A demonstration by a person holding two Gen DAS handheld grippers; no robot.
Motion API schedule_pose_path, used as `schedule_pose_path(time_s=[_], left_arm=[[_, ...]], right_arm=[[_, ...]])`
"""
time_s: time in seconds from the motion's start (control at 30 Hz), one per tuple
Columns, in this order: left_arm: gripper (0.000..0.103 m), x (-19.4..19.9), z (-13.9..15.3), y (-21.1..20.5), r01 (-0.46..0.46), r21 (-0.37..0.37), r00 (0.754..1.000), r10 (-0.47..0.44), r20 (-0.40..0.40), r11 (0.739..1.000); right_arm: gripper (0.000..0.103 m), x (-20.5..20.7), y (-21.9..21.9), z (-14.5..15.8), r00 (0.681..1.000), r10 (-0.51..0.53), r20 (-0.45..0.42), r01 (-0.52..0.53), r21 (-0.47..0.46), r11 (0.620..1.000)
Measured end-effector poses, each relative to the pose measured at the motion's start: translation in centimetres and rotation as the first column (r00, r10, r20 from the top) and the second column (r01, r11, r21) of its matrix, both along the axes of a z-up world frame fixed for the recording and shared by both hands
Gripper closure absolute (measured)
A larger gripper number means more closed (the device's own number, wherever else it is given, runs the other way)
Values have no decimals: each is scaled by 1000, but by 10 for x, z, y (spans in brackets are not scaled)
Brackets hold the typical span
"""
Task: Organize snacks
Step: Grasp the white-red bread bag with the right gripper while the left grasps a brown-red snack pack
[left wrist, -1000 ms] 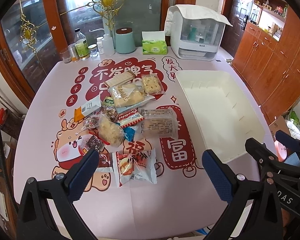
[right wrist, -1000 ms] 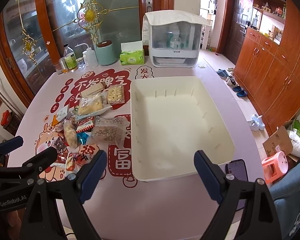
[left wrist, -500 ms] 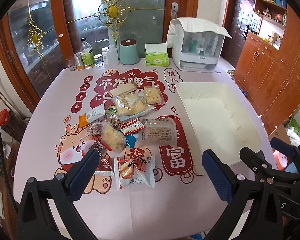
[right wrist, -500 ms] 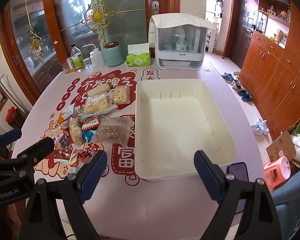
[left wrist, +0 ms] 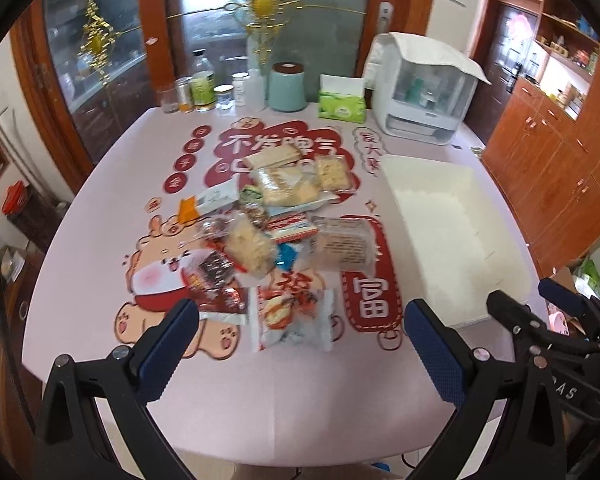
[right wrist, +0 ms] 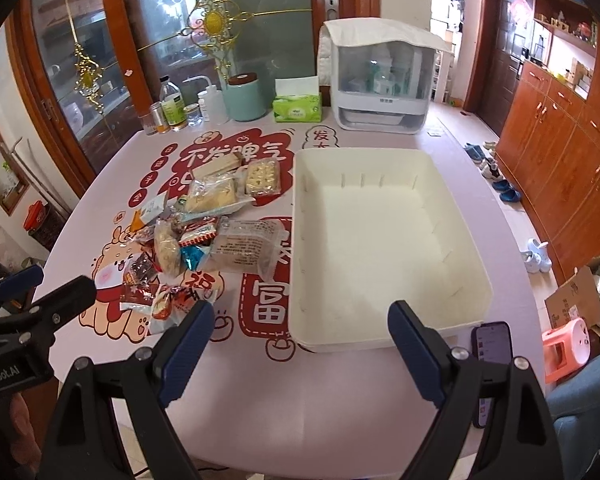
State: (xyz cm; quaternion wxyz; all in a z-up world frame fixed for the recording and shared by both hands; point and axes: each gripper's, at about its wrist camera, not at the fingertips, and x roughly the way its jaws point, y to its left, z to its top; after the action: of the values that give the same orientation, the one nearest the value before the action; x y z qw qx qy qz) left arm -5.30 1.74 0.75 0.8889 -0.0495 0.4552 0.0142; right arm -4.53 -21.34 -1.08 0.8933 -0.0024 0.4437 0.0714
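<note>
Crinkly snack packets (left wrist: 284, 224) beside smooth rectangular white bin (right wrist: 452, 200).

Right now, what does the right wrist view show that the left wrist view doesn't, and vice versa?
Right wrist only: a phone lying by the near right corner of the white bin, shoes on the floor and the bin's full slotted interior.

Left wrist only: the red-and-white packet in full, unblocked.

Both: the snack pile, the green tissue box, the teal canister, and the left gripper and right gripper, open and empty.
</note>
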Motion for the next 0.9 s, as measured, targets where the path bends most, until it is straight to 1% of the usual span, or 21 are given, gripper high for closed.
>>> schedule_pose_path(time_s=[0.13,0.27,0.4,0.5,0.57,0.67,0.73,0.8,0.9], left_arm=[[1,-6,7,25,-43,22,999,42,21,999],[1,-4,20,52,-58,60,996,54,73,997],[1,5,37,91,-60,82,992,51,112,995],[1,13,43,117,-55,113,991,40,125,992],[1,20,43,137,-59,131,992,43,122,990],[1,37,33,164,-32,135,996,20,93,990],[1,47,23,174,-7,133,998,-2,68,991],[1,58,9,180,31,124,999,-36,34,992],[1,74,-20,179,122,90,992,-120,-31,988]], right_arm=[[14,2,12,3,1000,19,11,-20,4,1000],[14,3,27,11,999,27,41,-26,-6,1000],[14,10,43,20,998,8,57,-8,-8,1000],[14,16,58,25,998,0,67,0,5,1000],[14,19,70,24,998,-2,59,1,16,1000],[14,23,91,16,1000,-1,30,0,41,999],[14,24,104,8,1000,2,12,-2,37,999],[14,28,114,-3,1000,0,-18,0,27,1000],[14,30,128,-26,998,5,-65,-5,9,1000]])
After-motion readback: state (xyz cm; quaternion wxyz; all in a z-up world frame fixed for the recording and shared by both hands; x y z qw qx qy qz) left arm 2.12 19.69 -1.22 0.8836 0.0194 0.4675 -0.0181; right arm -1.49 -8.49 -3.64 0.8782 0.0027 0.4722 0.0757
